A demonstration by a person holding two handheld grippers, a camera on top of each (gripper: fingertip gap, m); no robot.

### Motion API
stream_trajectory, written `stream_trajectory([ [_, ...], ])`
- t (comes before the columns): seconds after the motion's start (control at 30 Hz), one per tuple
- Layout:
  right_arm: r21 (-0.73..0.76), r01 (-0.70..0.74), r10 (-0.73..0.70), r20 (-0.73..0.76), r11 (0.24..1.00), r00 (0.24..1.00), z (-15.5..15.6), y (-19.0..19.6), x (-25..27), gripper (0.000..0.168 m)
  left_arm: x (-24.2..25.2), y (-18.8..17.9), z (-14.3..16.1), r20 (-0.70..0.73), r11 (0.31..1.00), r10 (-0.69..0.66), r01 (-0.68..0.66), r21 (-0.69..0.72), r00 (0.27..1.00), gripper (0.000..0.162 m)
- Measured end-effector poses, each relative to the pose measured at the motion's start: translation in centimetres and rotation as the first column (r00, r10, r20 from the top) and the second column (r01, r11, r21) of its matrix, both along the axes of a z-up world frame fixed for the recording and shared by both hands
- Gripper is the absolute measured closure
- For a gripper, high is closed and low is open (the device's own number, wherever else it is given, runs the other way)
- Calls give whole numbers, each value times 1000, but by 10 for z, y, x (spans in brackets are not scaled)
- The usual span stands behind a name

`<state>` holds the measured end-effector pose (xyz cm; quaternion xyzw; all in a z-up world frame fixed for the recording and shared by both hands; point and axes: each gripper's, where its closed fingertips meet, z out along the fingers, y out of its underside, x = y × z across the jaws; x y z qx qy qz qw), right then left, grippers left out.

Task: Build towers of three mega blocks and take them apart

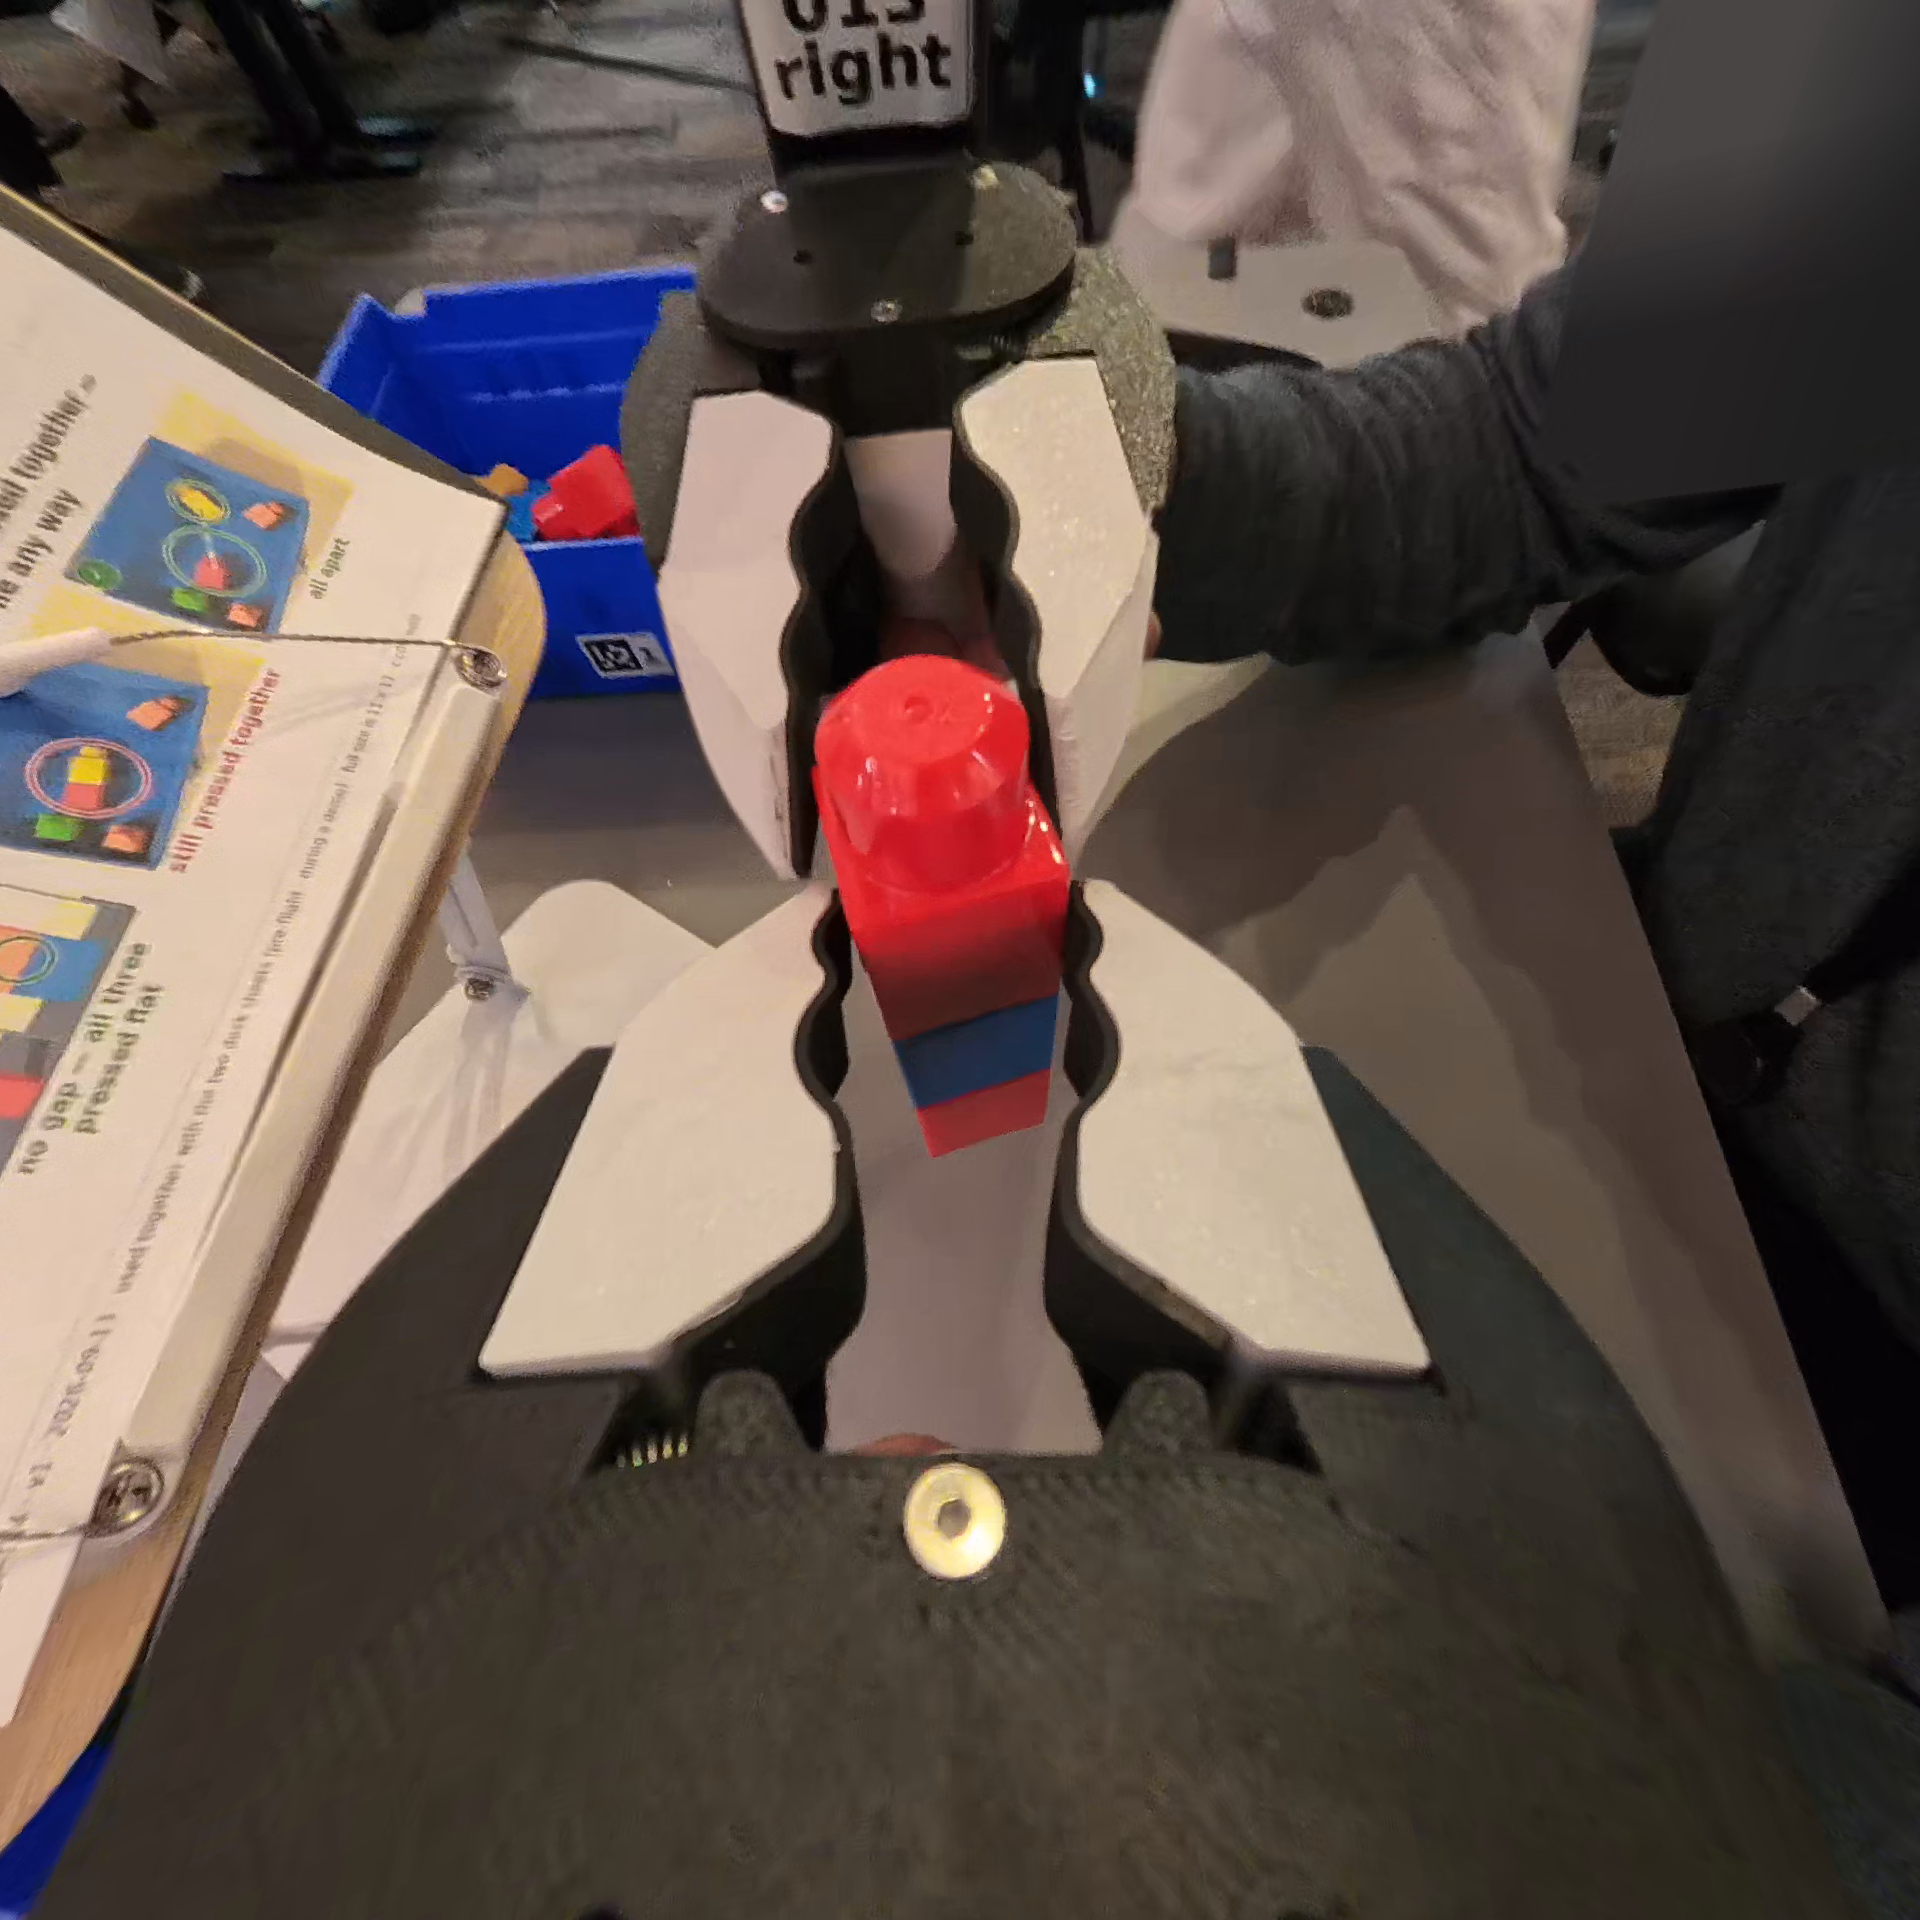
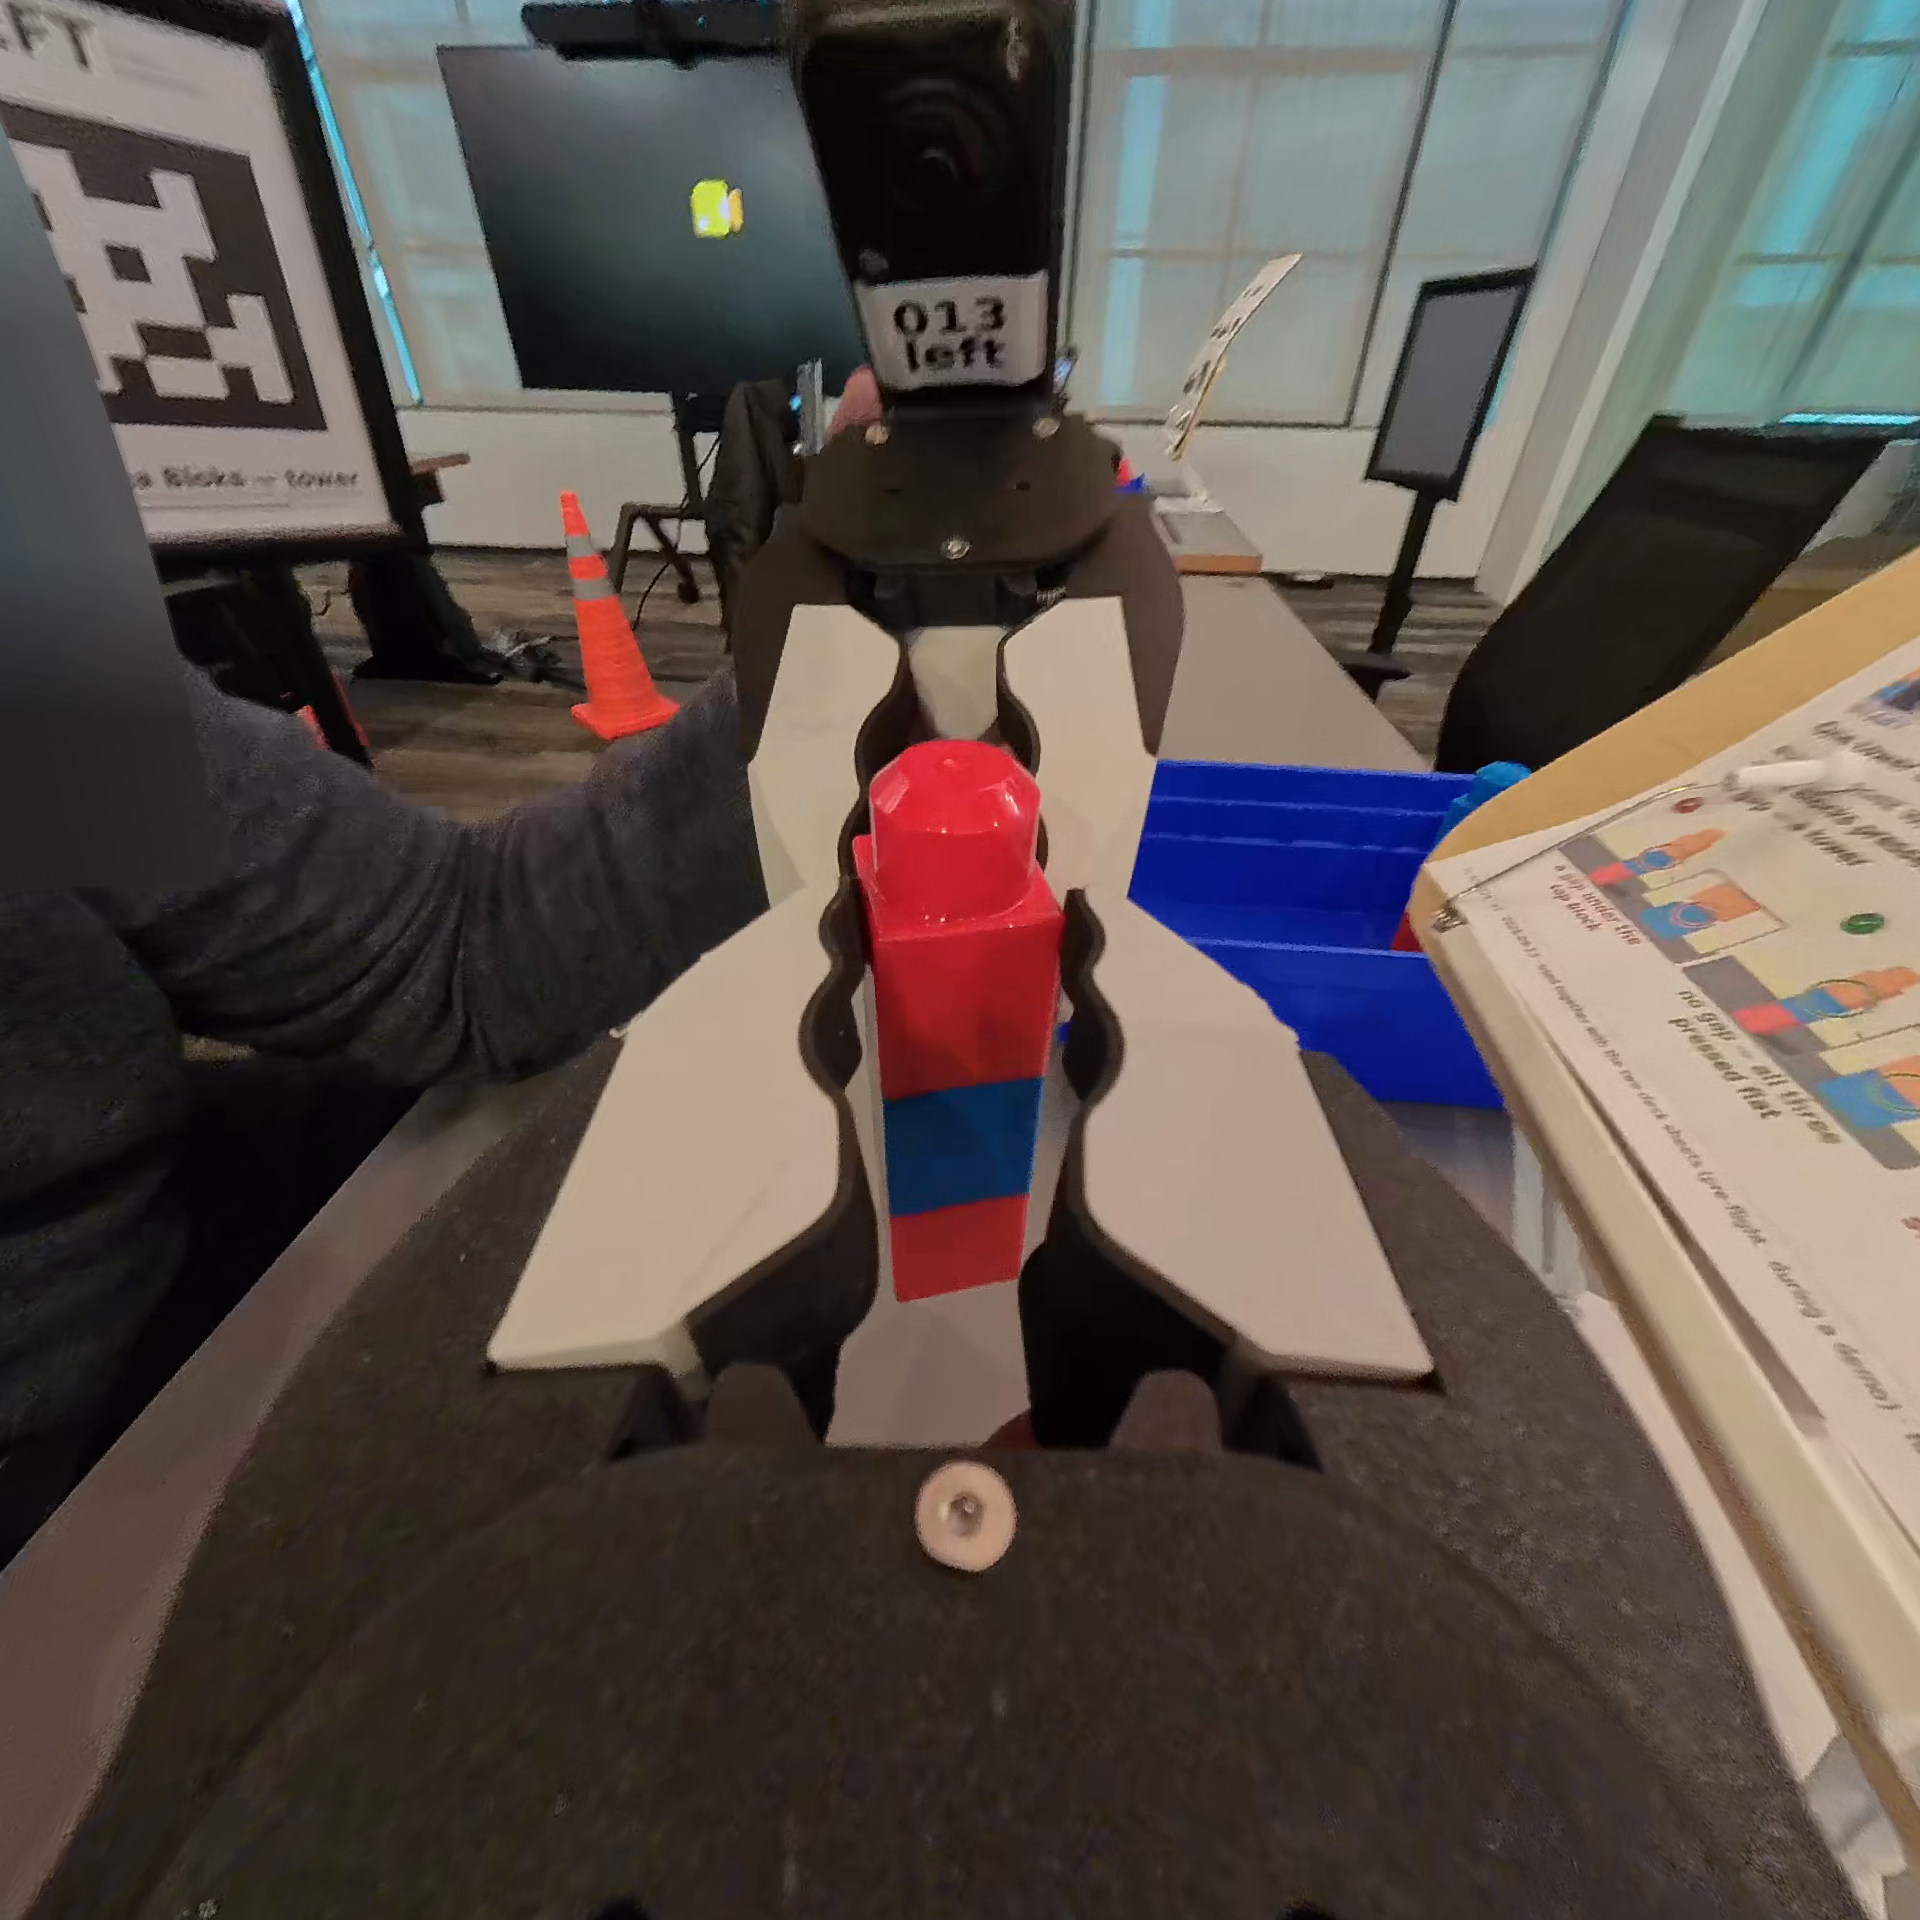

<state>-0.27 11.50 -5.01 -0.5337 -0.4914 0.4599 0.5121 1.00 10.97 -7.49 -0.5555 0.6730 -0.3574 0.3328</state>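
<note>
The tower (image 1: 961, 935) of three blocks — red, blue, red — hangs in the air between two tools, above the grey desk (image 1: 1351, 935); the left tool (image 1: 951, 997) is clamped on its lower part, the blue and the bottom red block sitting between the wavy pads; the right tool (image 2: 961, 1049) comes from the opposite side, at 12 o'clock in the left wrist view, and its jaws appear pressed to the sides of the tower too, though which block carries its force is hard to tell.

The risk, as a judgement: if both tools pull while holding the same block, nothing separates and the tower may twist out; a pull not along the axis could snap a block loose and let it fall to the desk or to the floor.

Around: a blue bin (image 1: 499, 384) with loose blocks lies at 10 o'clock in the left wrist view; an instruction board (image 1: 208, 831) with pictures stands close at 9 o'clock — a wide swing of the left tool could strike it; the person's dark sleeve (image 1: 1403, 499) is at 2 o'clock; an orange cone (image 2: 603, 623) is far behind on the floor.
</note>
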Motion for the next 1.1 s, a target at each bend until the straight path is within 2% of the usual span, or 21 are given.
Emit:
stream_trajectory([
  [0.03,-2,20,-20,-31,1000,999,5,3,3,132,1,5,2,13,1000,27,-27,1,1000,117],
  [0.07,-13,37,-38,-72,999,997,12,6,7,132,1,9,0,7,999,47,-47,0,999,104],
  [0.13,-20,76,-78,-129,997,989,21,13,15,133,0,12,-5,-13,998,62,-62,2,998,101],
  [0.23,-22,95,-98,-166,995,981,27,15,21,132,8,15,-14,-37,997,72,-72,7,997,105],
  [0.3,-12,106,-106,-163,994,981,26,16,21,132,14,16,-12,-10,997,72,-72,-15,997,125],
  [0.4,-17,107,-108,-147,994,983,25,17,23,131,16,18,-13,-1,997,76,-76,-32,997,126],
  [0.47,-18,95,-97,-104,995,990,22,16,22,116,14,18,-18,-43,997,76,-77,-14,996,126],
  [0.53,6,81,-80,-57,997,995,18,11,21,121,14,15,-23,-74,998,67,-67,-2,995,126],
  [0.57,21,74,-73,-42,997,996,17,9,20,131,15,11,-25,-83,999,50,-50,1,995,126],
  [0.67,51,78,-79,20,996,997,13,7,20,133,18,9,-31,-117,999,49,-49,1,992,126],
  [0.73,74,102,-102,-2,992,995,20,7,24,135,20,6,-26,-78,999,35,-37,-33,996,125],
  [0.83,34,158,-148,-194,987,970,55,12,46,135,10,21,-44,-185,994,110,-104,45,977,126],
  [0.9,83,241,-224,-175,967,959,61,20,66,135,14,17,-33,-121,996,89,-91,-6,989,126],
  [1.03,103,428,-412,-143,898,900,74,40,128,135,6,20,-24,-114,992,118,-114,47,986,126],
  [1.1,107,558,-559,-22,823,829,56,62,171,134,3,24,-17,-84,990,137,-133,42,987,126],
])
